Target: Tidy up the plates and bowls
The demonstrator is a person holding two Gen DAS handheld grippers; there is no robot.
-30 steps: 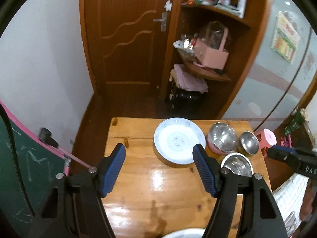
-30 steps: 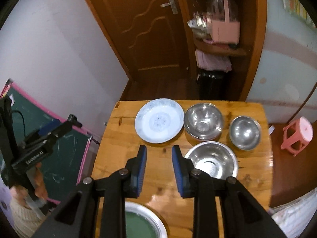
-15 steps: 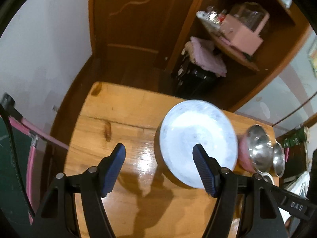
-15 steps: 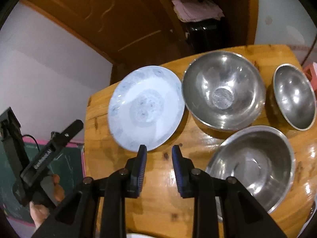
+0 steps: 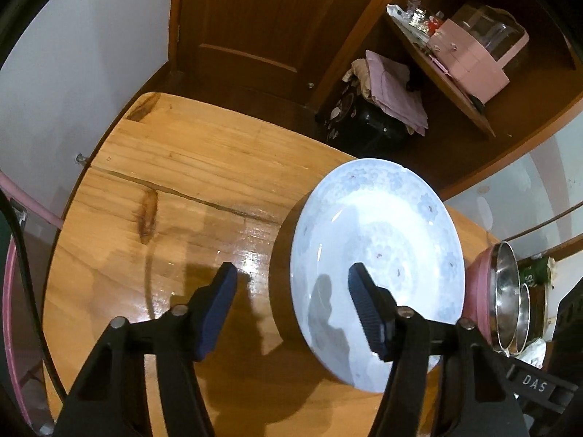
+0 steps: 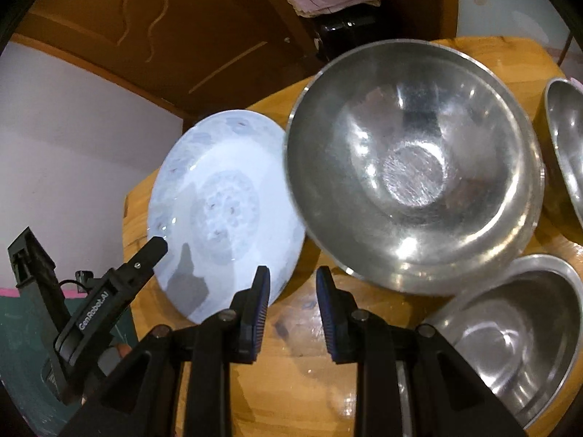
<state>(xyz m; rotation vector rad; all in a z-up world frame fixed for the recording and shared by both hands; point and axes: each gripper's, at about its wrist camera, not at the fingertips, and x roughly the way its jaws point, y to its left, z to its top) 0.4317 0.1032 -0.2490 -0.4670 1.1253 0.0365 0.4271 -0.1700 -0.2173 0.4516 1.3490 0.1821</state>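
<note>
A white plate (image 5: 375, 266) with pale blue flowers lies on the wooden table (image 5: 182, 182). My left gripper (image 5: 291, 306) hangs low over the plate's left rim, one finger above the plate, the other above bare wood. Its jaws are closing and no pad touches the plate. In the right wrist view the plate (image 6: 226, 211) sits left of a large steel bowl (image 6: 411, 167). My right gripper (image 6: 293, 306) hovers over the wood just in front of them, with a narrow gap and nothing in it. The left gripper's fingertip (image 6: 156, 247) shows at the plate's left edge.
A second steel bowl (image 6: 510, 335) sits at the lower right and a smaller one (image 6: 564, 145) at the right edge. Behind the table are a brown door (image 5: 262, 18), a shelf with a pink box (image 5: 470, 65) and a folded cloth (image 5: 393, 87). A green chalkboard (image 6: 22, 346) stands at left.
Both grippers have come down close over the table, so the plate and bowls loom much larger. The left jaws have narrowed; the right gap looks the same.
</note>
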